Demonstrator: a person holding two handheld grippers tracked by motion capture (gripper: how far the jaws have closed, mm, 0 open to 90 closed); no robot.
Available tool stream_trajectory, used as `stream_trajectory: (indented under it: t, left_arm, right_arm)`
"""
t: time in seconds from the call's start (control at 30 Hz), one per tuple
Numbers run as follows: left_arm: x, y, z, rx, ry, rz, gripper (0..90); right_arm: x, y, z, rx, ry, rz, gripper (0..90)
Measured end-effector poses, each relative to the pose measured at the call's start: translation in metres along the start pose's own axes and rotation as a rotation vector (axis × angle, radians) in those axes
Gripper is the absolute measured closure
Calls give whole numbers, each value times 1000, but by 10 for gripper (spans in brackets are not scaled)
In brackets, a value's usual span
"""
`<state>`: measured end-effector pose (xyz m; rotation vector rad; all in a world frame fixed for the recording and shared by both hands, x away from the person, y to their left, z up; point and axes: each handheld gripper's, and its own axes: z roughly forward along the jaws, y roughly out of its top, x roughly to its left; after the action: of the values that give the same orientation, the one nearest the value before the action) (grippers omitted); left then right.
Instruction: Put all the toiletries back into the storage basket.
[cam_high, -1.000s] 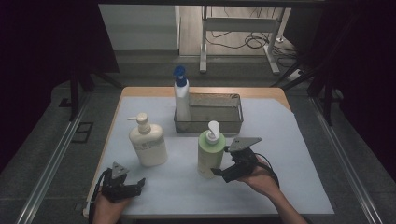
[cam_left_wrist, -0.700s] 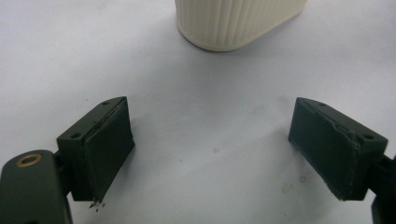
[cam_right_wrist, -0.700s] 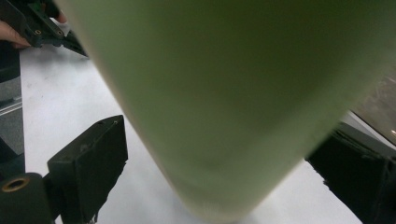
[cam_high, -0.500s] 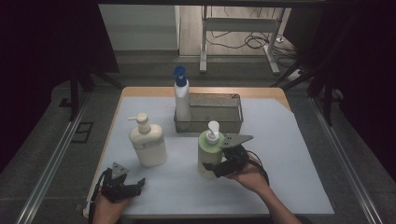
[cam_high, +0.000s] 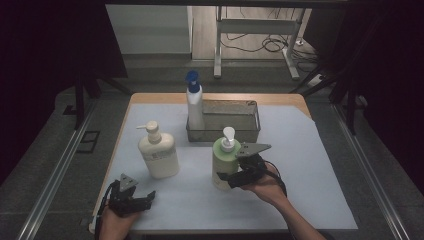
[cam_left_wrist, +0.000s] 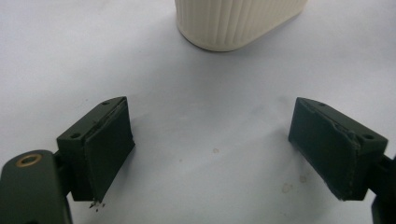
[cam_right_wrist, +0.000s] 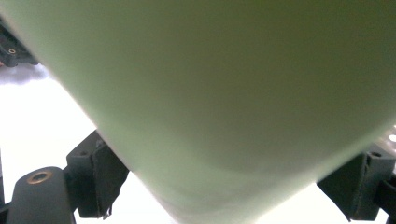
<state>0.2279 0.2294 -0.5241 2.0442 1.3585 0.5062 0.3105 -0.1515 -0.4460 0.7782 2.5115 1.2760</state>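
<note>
High view: a pale green plastic pump bottle with a white pump head (cam_high: 223, 162) stands upright on the white-covered bench (cam_high: 320, 165), near its middle and towards the front edge, just in front of a grey wire-mesh basket (cam_high: 248, 116). The right gripper (cam_high: 231, 176) reaches in from the bottle's right, its jaws either side of the lower body. In the right gripper view the green wall (cam_right_wrist: 224, 93) sits deep between the two black pads; the jaws have just been closing, wide-set around the bottle, and both pads lie at its sides, though a firm press cannot be made out. A tall white bottle with a blue cap (cam_high: 194, 102) stands at the basket's left end. A cream pump bottle (cam_high: 157, 152) stands towards the left edge. Near the front-left corner the left gripper (cam_high: 142, 199) rests low, its jaws wide apart and empty over bare white cover (cam_left_wrist: 210, 140)
</note>
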Motion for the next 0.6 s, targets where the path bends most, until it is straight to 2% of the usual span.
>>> stream_trajectory:
  t: [0.13,0.6]
  left_arm:
    - [-1,0,0,-2,-1,-10,132]
    - [0,0,0,-2,0,-3,131]
  right_arm:
    - [-2,5,-3,-8,-9,4,128]
    - [-11,27,-12,-23,-23,0,128]
